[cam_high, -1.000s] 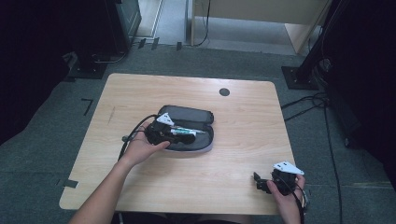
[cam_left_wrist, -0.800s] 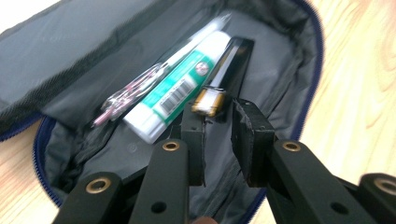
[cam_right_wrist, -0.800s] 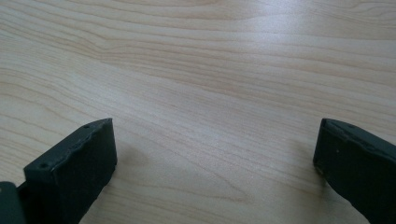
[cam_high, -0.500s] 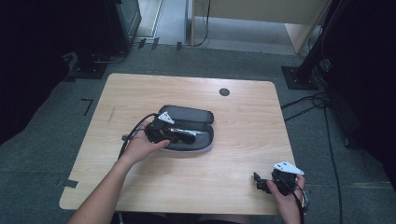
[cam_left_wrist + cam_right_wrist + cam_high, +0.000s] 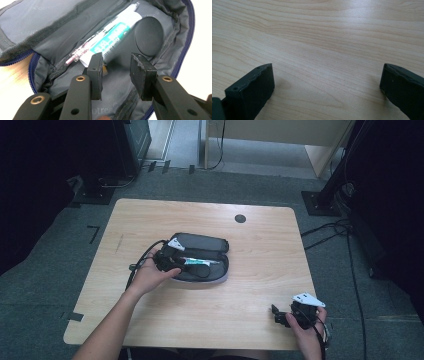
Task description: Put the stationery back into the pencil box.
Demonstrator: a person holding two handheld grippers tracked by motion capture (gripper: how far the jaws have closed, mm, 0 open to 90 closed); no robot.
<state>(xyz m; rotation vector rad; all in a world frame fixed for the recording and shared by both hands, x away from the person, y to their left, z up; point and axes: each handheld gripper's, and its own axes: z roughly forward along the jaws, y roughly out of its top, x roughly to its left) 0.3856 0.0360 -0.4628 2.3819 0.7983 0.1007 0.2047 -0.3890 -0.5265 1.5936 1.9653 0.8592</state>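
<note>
From the high view, the left gripper sat over the open pouch near the table's centre, and a green-and-white tube lay inside the pouch, running toward three o'clock from the jaws. The right gripper rested at about five o'clock of the pouch, well apart from it, near the table's near edge.

In the left gripper view, the jaws had just been opening and stood parted, with nothing pressed between the pads; only grey lining lay in the gap. The tube lay at about twelve o'clock just beyond the left pad, with a dark round disc just beside it at one o'clock.

In the right gripper view, the jaws stood wide apart over bare wood, holding nothing.

The likely risk: on withdrawal the left pad, so close to the tube's crimped end, could snag it or the lining and drag the tube back out.
</note>
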